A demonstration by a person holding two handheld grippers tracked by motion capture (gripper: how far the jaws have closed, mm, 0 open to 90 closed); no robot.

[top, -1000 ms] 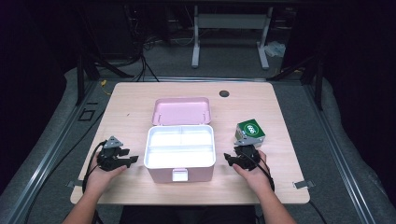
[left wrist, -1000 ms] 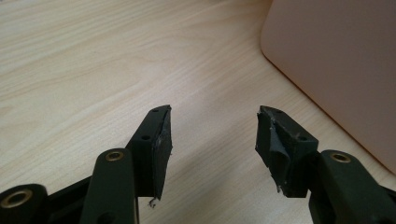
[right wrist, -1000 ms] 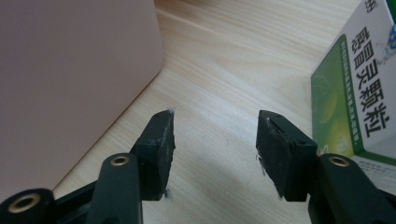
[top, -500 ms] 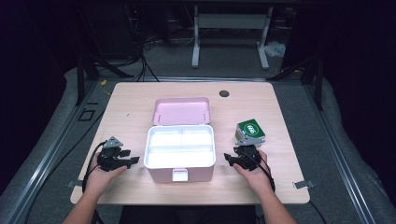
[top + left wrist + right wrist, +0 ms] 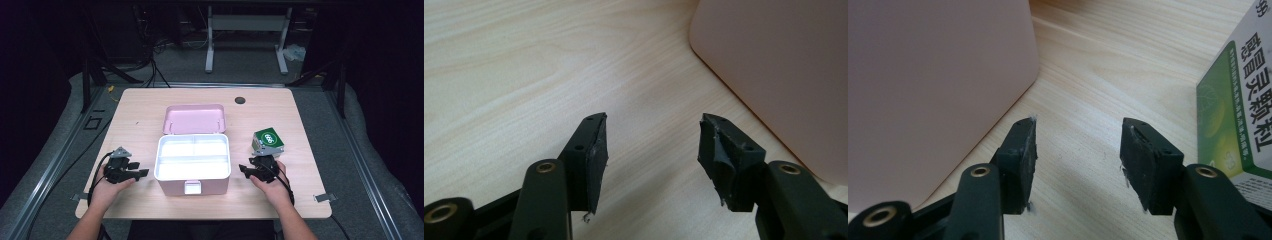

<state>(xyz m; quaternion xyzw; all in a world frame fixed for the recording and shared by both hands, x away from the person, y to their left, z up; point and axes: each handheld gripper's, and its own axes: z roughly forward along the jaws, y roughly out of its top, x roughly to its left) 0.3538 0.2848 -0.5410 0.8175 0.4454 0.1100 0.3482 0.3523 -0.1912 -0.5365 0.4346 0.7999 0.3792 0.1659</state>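
The pink box (image 5: 193, 167) sits open, compartments bare. Both grippers, left (image 5: 140, 173) at 9 o'clock and right (image 5: 246, 171) at 3, rest with fingers apart, empty. The green carton (image 5: 268, 141) waits unpacked on the tabletop (image 5: 150, 107).

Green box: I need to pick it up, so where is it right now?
In the high view the green box stands on the table's right side, right of the open pink case, just beyond the right gripper.

An open box (image 5: 193, 160) sits mid-table (image 5: 150, 105), a carton (image 5: 268, 142) to its right.

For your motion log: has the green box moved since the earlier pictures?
No. The green box sits at the same spot right of the pink case.
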